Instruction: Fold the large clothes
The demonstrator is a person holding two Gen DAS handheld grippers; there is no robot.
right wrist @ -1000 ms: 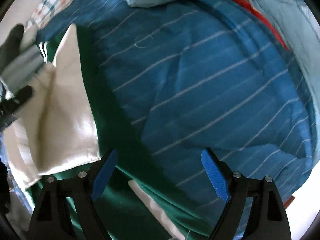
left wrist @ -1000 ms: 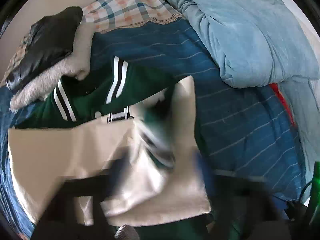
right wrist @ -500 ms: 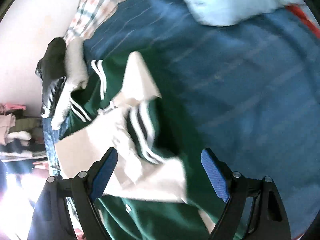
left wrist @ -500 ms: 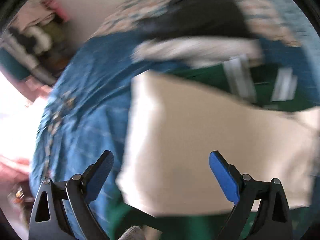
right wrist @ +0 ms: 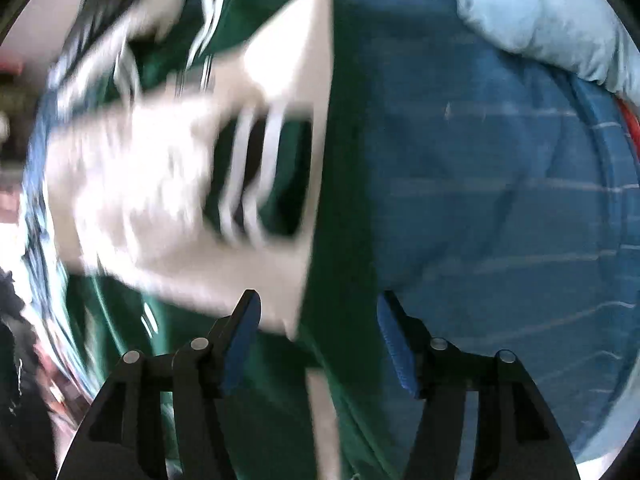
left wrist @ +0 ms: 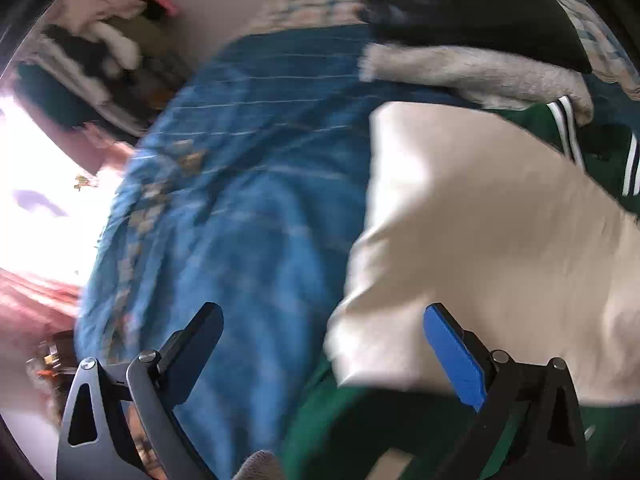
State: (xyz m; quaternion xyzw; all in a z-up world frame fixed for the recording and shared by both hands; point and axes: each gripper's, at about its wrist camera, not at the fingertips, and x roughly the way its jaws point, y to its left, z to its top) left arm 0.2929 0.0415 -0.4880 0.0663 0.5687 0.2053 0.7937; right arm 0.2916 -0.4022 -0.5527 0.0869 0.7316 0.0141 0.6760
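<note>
A green varsity jacket with cream sleeves lies on a blue striped bedspread (left wrist: pixel 256 208). In the left wrist view a cream sleeve (left wrist: pixel 480 240) is folded across the green body (left wrist: pixel 360 420). My left gripper (left wrist: pixel 324 340) is open and empty, just above the sleeve's left edge. In the blurred right wrist view the cream sleeves (right wrist: pixel 168 184) and a striped cuff (right wrist: pixel 256 168) lie over the green body (right wrist: pixel 344 240). My right gripper (right wrist: pixel 318 328) is open and empty over the jacket's lower right part.
A grey fleece garment (left wrist: pixel 472 72) under a black jacket (left wrist: pixel 480 12) lies at the jacket's collar. A light blue duvet (right wrist: pixel 540 16) is bunched at the far right. A clothes pile (left wrist: pixel 92 60) and the bed's left edge (left wrist: pixel 100 240) show left.
Both grippers have swung. The left view has turned to the bed's left side. The right view has moved over the folded sleeves, and its jaws have narrowed. The left gripper let go of the sleeve.
</note>
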